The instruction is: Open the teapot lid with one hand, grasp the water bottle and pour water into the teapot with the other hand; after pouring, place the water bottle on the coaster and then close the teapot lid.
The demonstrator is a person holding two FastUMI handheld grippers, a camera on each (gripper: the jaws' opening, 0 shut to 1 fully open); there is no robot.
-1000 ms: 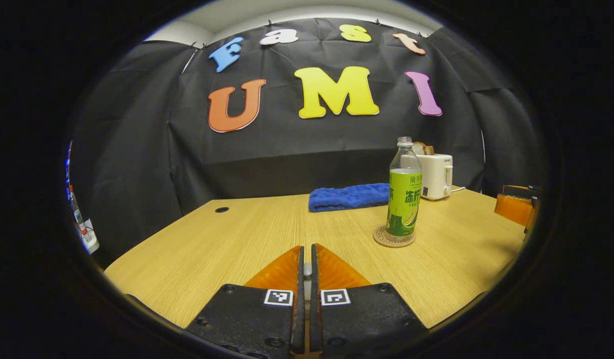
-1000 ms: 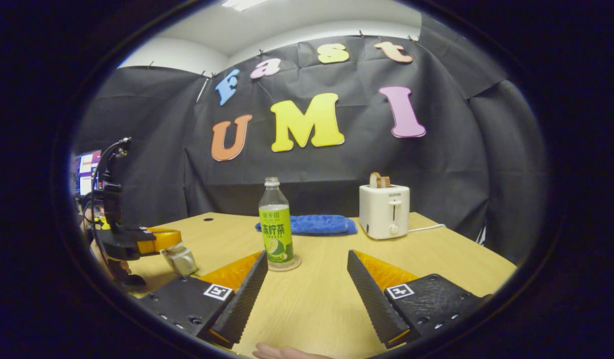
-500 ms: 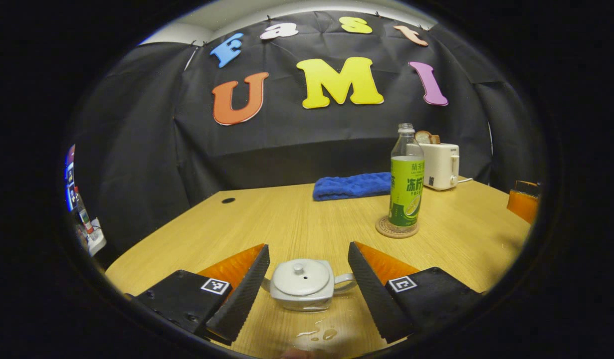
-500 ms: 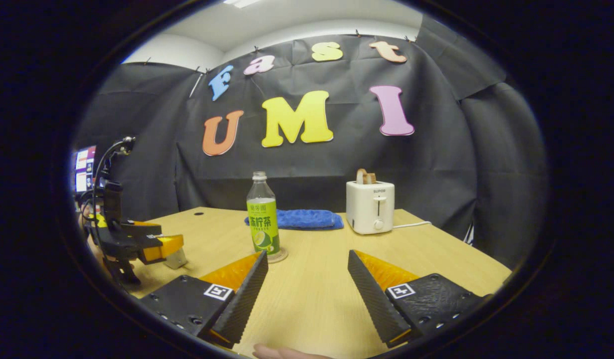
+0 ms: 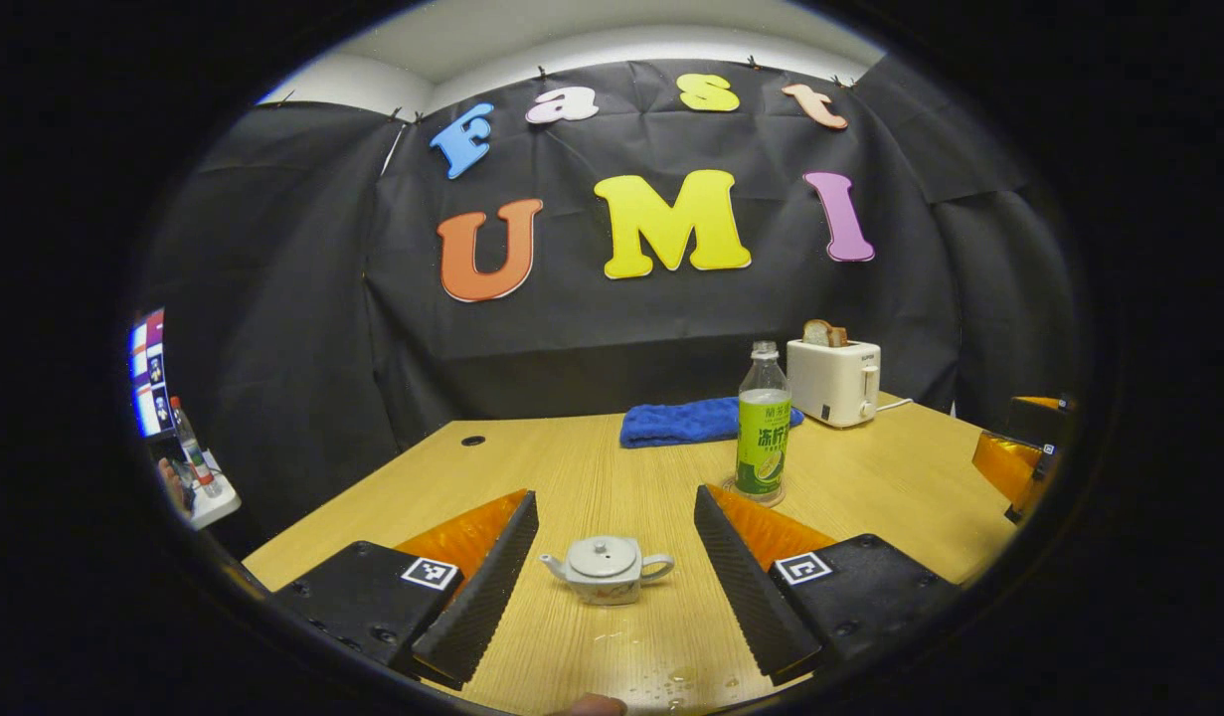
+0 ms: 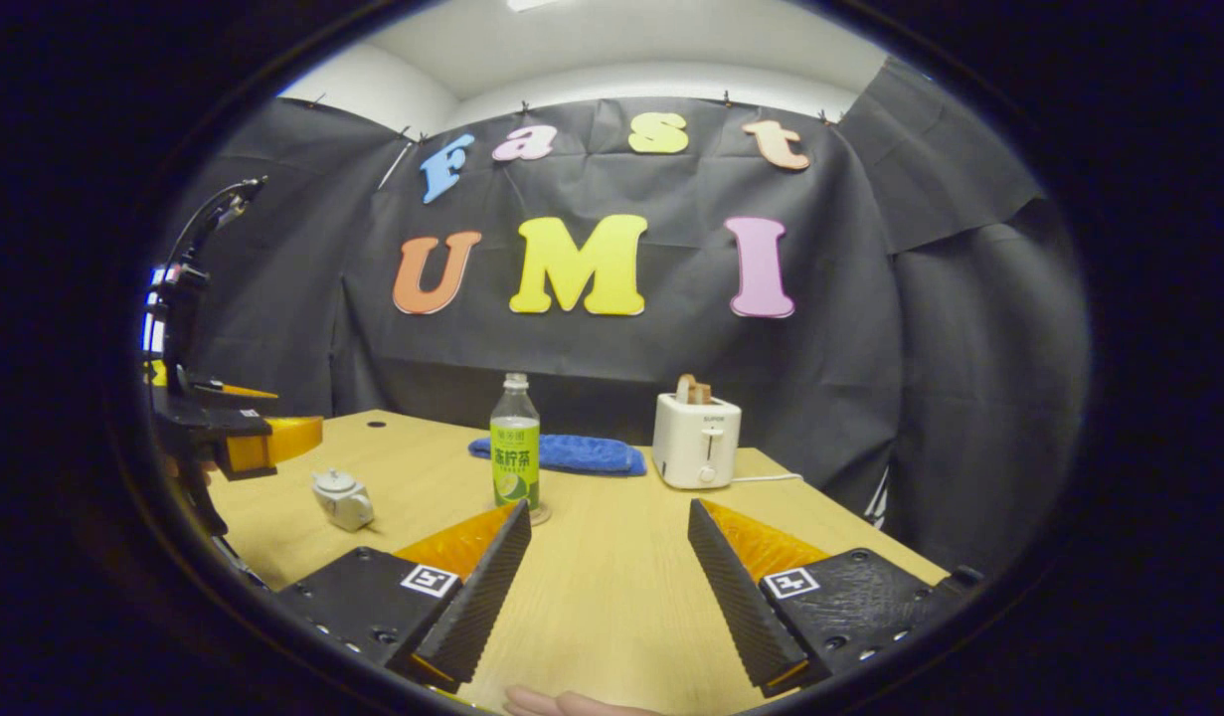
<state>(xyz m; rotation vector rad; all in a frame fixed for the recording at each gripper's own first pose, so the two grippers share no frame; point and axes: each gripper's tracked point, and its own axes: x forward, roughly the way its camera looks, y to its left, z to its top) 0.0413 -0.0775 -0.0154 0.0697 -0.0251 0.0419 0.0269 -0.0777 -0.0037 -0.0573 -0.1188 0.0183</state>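
A small white teapot point(image 5: 607, 569) with its lid on stands on the wooden table point(image 5: 572, 467), beyond the tips of my open left gripper point(image 5: 612, 512) and apart from both fingers. The same teapot point(image 6: 341, 498) sits at the left in the right gripper view. A clear bottle with a green label point(image 5: 763, 436) stands upright on a round coaster point(image 5: 756, 494). In the right gripper view the bottle point(image 6: 515, 457) is ahead and left of my open right gripper point(image 6: 607, 512), which holds nothing. The left gripper point(image 6: 236, 440) hangs above the table at that view's left edge.
A blue cloth point(image 5: 696, 422) lies at the back of the table, with a white toaster point(image 5: 833, 381) holding a bread slice to its right. Water drops point(image 5: 671, 681) wet the table near the front edge. The right gripper point(image 5: 1019, 462) is at the far right.
My left gripper opened, letting go of the teapot lid, then drew back and up from the teapot. The right gripper also pulled back from the bottle.
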